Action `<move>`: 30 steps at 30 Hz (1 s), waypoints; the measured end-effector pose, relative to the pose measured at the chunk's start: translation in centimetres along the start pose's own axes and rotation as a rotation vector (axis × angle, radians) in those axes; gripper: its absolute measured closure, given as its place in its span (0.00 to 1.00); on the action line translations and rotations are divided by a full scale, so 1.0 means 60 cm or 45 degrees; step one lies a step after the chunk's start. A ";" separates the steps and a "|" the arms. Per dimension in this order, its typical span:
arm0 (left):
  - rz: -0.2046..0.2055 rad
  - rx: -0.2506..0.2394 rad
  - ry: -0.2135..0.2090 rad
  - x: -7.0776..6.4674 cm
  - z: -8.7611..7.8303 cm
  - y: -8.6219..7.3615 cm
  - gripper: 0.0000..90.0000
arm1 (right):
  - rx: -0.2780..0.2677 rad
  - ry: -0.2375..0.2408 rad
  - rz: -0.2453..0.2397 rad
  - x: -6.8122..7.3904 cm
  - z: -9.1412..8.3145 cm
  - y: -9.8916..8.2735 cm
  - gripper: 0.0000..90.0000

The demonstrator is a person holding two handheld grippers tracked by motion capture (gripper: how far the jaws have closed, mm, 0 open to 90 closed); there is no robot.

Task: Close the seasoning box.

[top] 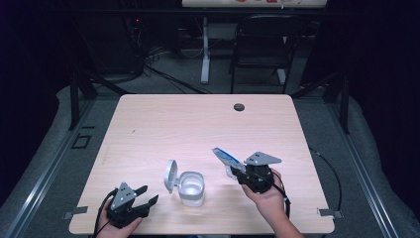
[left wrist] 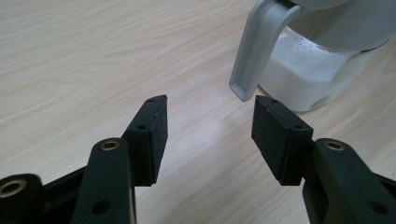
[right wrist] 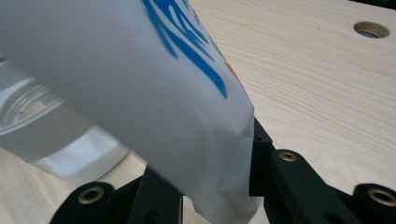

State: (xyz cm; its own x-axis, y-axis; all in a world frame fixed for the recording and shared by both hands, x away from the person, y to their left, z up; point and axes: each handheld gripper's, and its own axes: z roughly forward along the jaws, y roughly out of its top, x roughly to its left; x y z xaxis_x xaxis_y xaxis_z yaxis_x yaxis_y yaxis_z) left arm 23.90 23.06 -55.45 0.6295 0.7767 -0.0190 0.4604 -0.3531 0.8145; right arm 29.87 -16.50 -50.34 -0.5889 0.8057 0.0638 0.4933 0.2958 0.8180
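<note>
Table: pale wood, a round cable hole near its far edge, well apart from the work; a dark folding chair stands beyond.

Right gripper: jaws clamped on a white packet with blue print (its free end is raised and tilted away from the hand), just beside the container.

Left gripper: jaws wide, nothing between them, near the container's hinged lid.

Container: clear-walled, lid flipped open, white powdery contents inside.
</note>
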 end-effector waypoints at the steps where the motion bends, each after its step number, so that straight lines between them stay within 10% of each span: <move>1: -0.003 -0.001 -0.001 0.000 0.000 0.000 0.52 | 0.006 -0.008 0.001 -0.003 -0.001 -0.003 0.82; 30: -0.001 0.003 0.001 0.000 0.002 -0.002 0.52 | 0.045 -0.154 0.118 -0.053 0.022 -0.081 0.80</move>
State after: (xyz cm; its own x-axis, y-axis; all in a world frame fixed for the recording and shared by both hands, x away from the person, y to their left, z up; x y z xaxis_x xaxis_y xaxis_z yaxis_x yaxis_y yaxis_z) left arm 23.92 23.03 -55.60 0.6288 0.7773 -0.0192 0.4622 -0.3539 0.8131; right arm 30.19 -19.81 -55.28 -0.4594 0.8857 0.0667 0.5653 0.2336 0.7911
